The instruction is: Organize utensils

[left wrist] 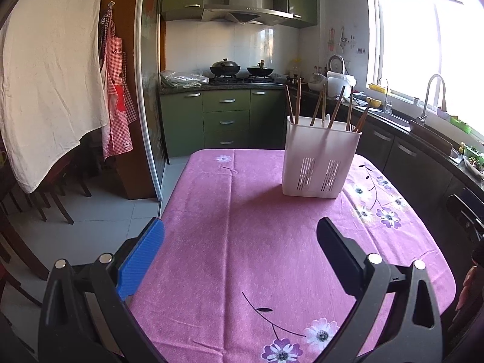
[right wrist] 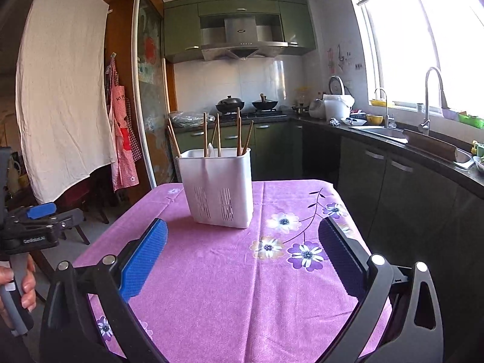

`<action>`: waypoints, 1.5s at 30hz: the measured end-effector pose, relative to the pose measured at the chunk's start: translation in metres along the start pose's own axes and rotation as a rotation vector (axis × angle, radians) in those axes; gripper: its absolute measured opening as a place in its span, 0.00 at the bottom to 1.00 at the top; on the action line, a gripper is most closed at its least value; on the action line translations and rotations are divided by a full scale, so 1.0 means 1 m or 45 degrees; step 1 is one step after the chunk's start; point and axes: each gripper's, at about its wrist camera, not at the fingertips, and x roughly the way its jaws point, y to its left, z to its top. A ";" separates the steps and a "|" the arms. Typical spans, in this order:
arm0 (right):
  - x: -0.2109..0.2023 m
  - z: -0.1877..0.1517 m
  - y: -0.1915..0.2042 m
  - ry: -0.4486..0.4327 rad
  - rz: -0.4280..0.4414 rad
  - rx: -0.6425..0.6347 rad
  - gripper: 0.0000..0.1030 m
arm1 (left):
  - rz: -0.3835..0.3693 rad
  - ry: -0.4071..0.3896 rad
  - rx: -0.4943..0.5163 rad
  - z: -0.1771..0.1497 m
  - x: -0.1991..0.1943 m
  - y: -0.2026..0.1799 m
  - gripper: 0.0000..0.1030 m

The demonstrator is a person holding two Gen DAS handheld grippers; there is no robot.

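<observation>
White slotted plastic utensil holder (left wrist: pixel 320 163) with wooden chopsticks (left wrist: pixel 335 107) and a white spoon (right wrist: pixel 210 150), upright on pink floral-clothed desk (left wrist: pixel 242 242); left gripper (left wrist: pixel 240 236) and right gripper (right wrist: pixel 243 236) jaws released, empty.

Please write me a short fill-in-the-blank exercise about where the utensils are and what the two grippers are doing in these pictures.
1. The chopsticks stand inside a white ____ on the table.
2. The tablecloth under it is ____ with a flower print.
3. The right gripper has its jaws ____, with nothing between them.
4. The left gripper holds ____ between its jaws.

Missing words: holder; pink; open; nothing
</observation>
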 end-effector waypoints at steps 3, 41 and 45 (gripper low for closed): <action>-0.002 0.003 0.005 0.001 -0.014 -0.017 0.96 | 0.000 -0.006 -0.015 -0.001 -0.005 0.003 0.93; -0.009 0.016 0.024 0.009 0.028 -0.057 0.96 | -0.011 -0.011 -0.025 -0.005 -0.019 0.007 0.93; -0.009 0.016 0.024 0.012 0.032 -0.058 0.96 | -0.011 -0.011 -0.024 -0.005 -0.019 0.006 0.93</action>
